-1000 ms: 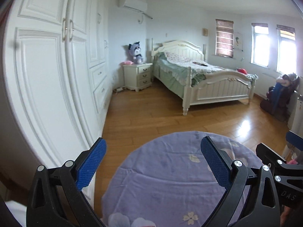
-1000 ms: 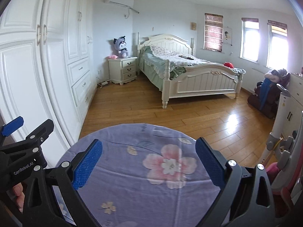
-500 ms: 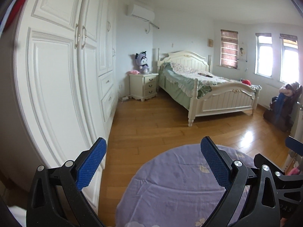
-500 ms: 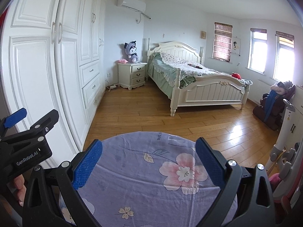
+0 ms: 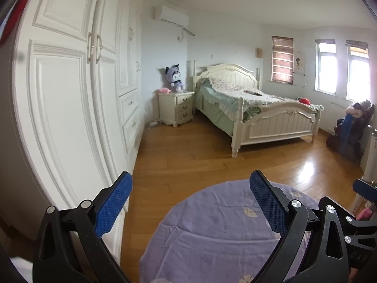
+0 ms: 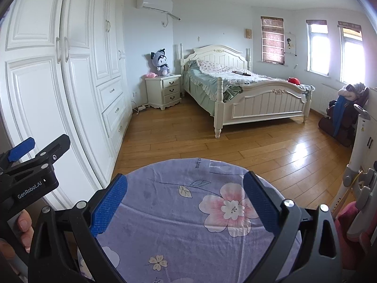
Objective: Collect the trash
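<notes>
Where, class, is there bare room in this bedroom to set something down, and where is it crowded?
The round purple floral table under both open grippers is bare. So is the wood floor between wardrobe and bed. The nightstand top holds plush toys; the chair is piled with clothes.

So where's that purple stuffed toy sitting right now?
The purple stuffed toy sits on the white nightstand against the far wall, left of the bed and below the air conditioner, with a small pink item beside it.
</notes>
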`<action>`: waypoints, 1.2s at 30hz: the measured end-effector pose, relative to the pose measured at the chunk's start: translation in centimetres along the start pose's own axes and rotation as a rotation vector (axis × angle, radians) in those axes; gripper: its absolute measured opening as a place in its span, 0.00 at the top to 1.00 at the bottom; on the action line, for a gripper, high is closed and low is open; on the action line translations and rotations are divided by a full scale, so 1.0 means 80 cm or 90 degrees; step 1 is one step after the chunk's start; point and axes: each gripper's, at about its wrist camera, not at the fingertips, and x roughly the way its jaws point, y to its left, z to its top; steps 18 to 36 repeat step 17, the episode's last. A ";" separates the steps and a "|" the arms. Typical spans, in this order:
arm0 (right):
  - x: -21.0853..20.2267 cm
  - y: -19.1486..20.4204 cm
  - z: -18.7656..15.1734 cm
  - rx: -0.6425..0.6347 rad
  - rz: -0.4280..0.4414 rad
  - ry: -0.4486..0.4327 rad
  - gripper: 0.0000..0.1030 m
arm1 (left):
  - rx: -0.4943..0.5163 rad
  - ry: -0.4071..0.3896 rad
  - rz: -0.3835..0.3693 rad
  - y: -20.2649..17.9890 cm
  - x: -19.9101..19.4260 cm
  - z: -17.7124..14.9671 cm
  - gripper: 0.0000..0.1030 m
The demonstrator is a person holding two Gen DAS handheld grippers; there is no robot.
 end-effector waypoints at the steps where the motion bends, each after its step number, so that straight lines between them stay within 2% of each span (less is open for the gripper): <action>1: 0.001 0.001 0.000 0.001 0.000 0.001 0.05 | -0.006 -0.001 0.008 0.001 -0.001 0.000 0.05; 13: -0.002 -0.002 -0.001 0.014 0.004 -0.001 0.05 | -0.006 -0.001 -0.018 0.007 -0.003 0.002 0.05; 36: -0.008 -0.002 0.000 0.017 0.009 -0.008 0.05 | -0.005 0.003 -0.017 0.008 -0.001 0.000 0.05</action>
